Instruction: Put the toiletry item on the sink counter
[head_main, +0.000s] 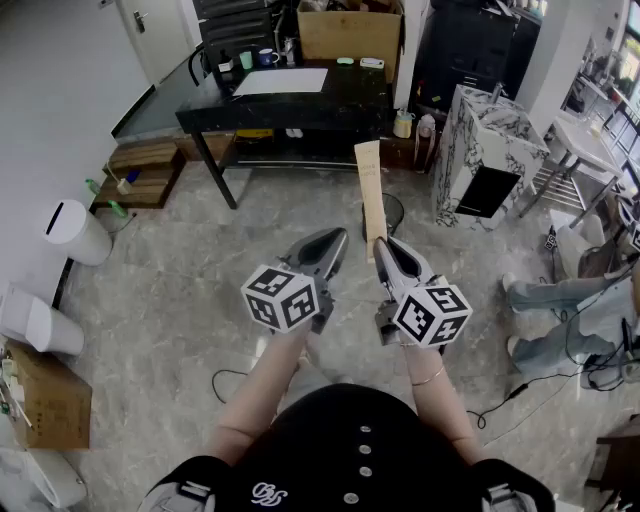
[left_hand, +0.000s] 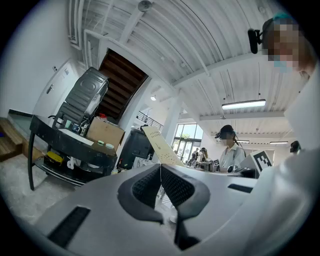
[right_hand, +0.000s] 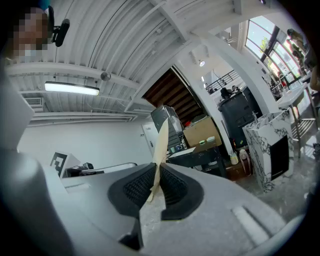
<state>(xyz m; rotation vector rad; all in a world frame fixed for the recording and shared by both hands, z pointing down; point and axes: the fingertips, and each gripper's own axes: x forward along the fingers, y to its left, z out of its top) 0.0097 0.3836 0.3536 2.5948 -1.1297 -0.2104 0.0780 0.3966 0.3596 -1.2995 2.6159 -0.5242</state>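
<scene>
Toiletry packet (head_main: 371, 190), print illegible, in right gripper (head_main: 380, 246)

Down in the head view, the person is wearing a black top (head_main: 330, 440), and a row of small pale buttons (head_main: 365, 451) is running down its front. A white curly logo (head_main: 267, 492) is showing near the hem, and grey-and-black shoulder pieces (head_main: 180, 495) are peeking in at the bottom corners. A thin bracelet (head_main: 430, 377) is circling the right wrist. The left tool (head_main: 336, 240) and right tool (head_main: 383, 245) are wearing smooth grey shells, each carrying a white cube (head_main: 282, 297) printed with black square markers. Up close, black ribbed pads (left_hand: 145, 187) are lining the jaws.
</scene>
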